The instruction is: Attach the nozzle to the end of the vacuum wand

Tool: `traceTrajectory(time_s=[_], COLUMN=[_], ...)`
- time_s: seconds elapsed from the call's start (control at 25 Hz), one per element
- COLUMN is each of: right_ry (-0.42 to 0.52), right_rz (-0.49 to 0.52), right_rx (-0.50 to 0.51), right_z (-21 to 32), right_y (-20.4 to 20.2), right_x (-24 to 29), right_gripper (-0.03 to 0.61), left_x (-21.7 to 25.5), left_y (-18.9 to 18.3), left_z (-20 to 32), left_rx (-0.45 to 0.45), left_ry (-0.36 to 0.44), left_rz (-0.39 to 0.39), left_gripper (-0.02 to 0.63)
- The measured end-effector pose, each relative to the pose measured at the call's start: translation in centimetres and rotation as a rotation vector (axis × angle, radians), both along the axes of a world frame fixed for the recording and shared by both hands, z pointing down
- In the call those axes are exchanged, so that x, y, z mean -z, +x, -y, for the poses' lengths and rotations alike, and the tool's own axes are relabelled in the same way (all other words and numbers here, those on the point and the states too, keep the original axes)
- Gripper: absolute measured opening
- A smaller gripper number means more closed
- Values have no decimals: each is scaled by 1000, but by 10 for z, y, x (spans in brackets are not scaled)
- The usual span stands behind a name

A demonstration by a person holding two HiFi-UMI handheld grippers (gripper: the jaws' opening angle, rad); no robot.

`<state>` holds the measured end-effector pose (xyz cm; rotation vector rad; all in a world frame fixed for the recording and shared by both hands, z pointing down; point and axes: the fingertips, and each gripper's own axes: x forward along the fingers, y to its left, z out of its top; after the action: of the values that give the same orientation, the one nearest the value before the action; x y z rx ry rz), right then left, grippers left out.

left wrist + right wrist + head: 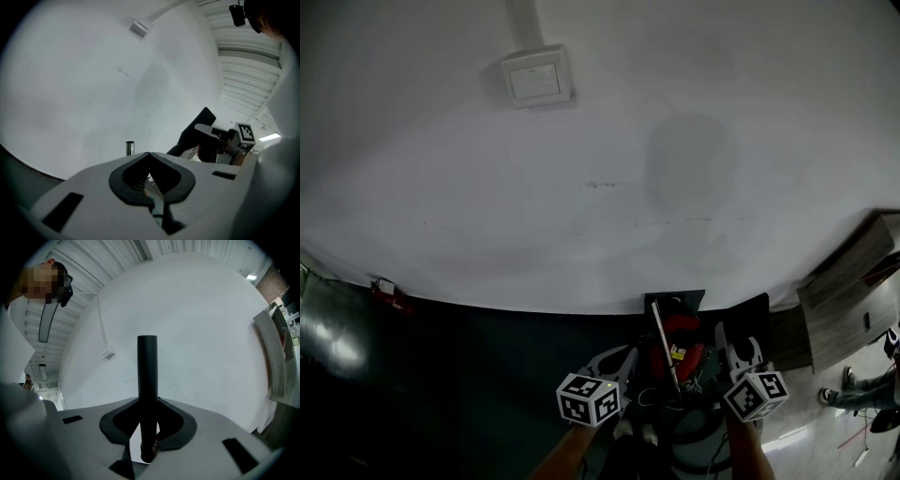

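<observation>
Between the jaws of the right gripper (pixel 147 401) sits the black nozzle (pixel 147 371), clamped tight. Beside it, between both grippers, the metal wand (pixel 664 345) slants up from a red vacuum (pixel 682 330). Left gripper (pixel 150 154) is closed, empty. Wall (pixel 600 169) behind.

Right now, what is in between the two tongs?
In the head view, the silver vacuum wand and the red vacuum body stand between the left tongs and the right tongs, which grip the black nozzle.
</observation>
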<state>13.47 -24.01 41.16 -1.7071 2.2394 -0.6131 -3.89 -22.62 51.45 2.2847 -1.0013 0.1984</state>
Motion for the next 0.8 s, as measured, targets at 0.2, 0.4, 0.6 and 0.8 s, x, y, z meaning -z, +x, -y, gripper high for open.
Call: traceTrajectory(time_s=[0.2,0.4,0.6,0.8], right_ry=[1,4,8,26], right_rz=[-6,-1,-19,-26], right_rx=[11,15,26,35], right_z=[22,43,60,75], right_y=[-4,-7,-10,-13], right_x=[-16,-26,-31,-27], right_gripper=[92,92,92,92], left_x=[-22,-47,-66,-86], left_y=[0,7,15,24], left_z=[14,28,47,64], left_rx=[23,5,8,3], left_ry=[-27,-23,-9,-7], left_rz=[-12,1,-10,-11], left_gripper=[3,3,3,80])
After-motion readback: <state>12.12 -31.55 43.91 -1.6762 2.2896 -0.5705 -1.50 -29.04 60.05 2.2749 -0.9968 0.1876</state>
